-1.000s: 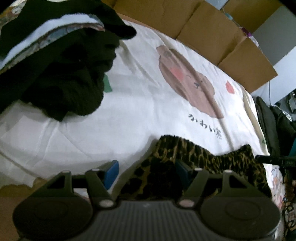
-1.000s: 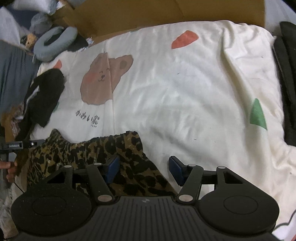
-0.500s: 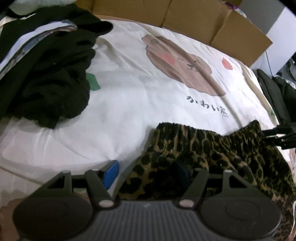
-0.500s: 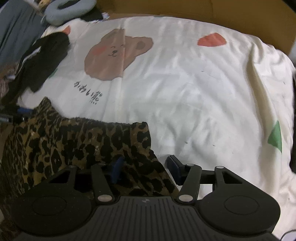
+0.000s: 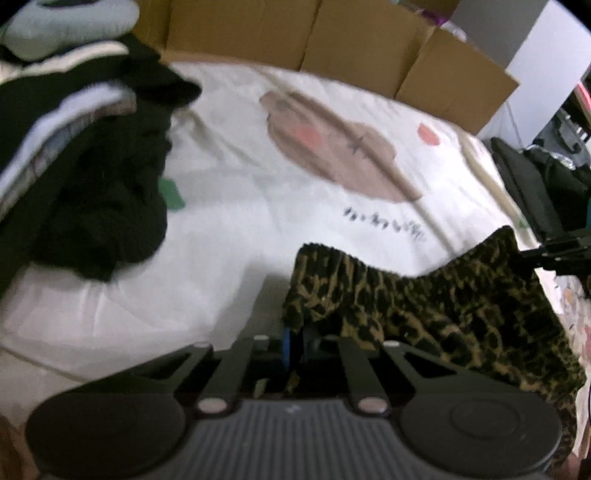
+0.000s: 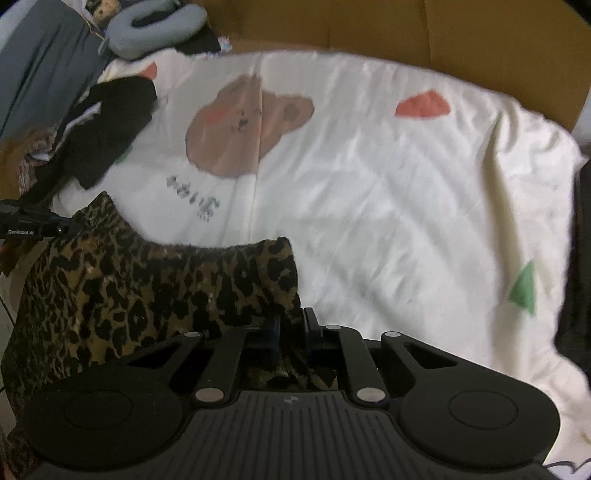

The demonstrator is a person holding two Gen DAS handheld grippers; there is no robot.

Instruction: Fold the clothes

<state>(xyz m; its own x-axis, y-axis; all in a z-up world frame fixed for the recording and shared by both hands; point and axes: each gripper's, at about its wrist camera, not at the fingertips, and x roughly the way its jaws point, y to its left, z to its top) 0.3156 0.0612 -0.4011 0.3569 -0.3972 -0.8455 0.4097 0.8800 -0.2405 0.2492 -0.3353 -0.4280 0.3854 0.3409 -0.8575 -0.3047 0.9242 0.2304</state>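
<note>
The garment [image 5: 424, 306] is stretched between the two grippers above the near edge of the bedsheet [image 5: 258, 229]. One upper corner is pinched by the left gripper [image 5: 295, 341], the other by the right gripper [image 6: 291, 332]. Beyond the garment, a bear print [image 6: 243, 129] is found mid-sheet. A pile of clothes [image 5: 85, 177] is heaped on the sheet's left side. Cardboard boxes [image 5: 369, 40] are lined up behind the far edge, and a neck pillow [image 6: 155, 27] is placed at the far left corner.
</note>
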